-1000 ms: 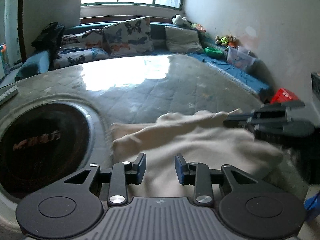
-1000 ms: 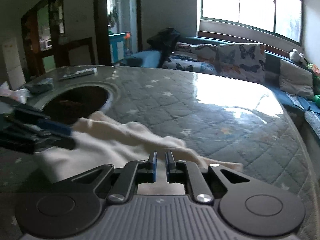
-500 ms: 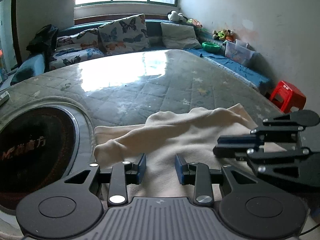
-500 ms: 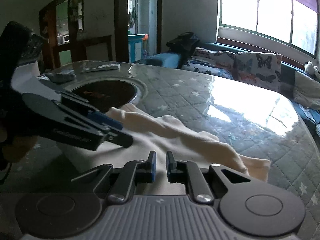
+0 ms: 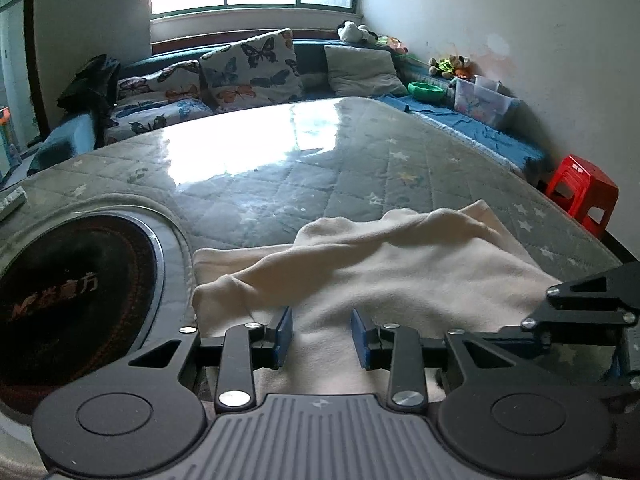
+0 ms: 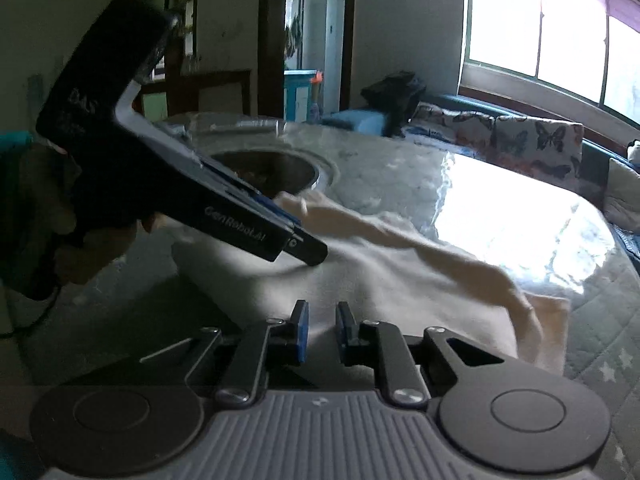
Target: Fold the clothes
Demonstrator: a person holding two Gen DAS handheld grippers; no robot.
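Observation:
A cream garment lies partly folded on the quilted grey mattress, a sleeve draped across its far side. My left gripper is open, its blue pads over the garment's near edge, holding nothing. My right gripper is open with a narrow gap, just above the garment, empty. The right gripper also shows at the right edge of the left wrist view. The left gripper shows in the right wrist view, tilted down with its tips at the cloth.
A dark round inset with a pale rim sits in the mattress to the left. Butterfly cushions and a bench line the far side. A red stool stands at right. A remote lies at far left.
The right gripper has moved down and toward me and its jaws have opened slightly. The left gripper has come lower over the garment's near edge. The garment lies much as before.

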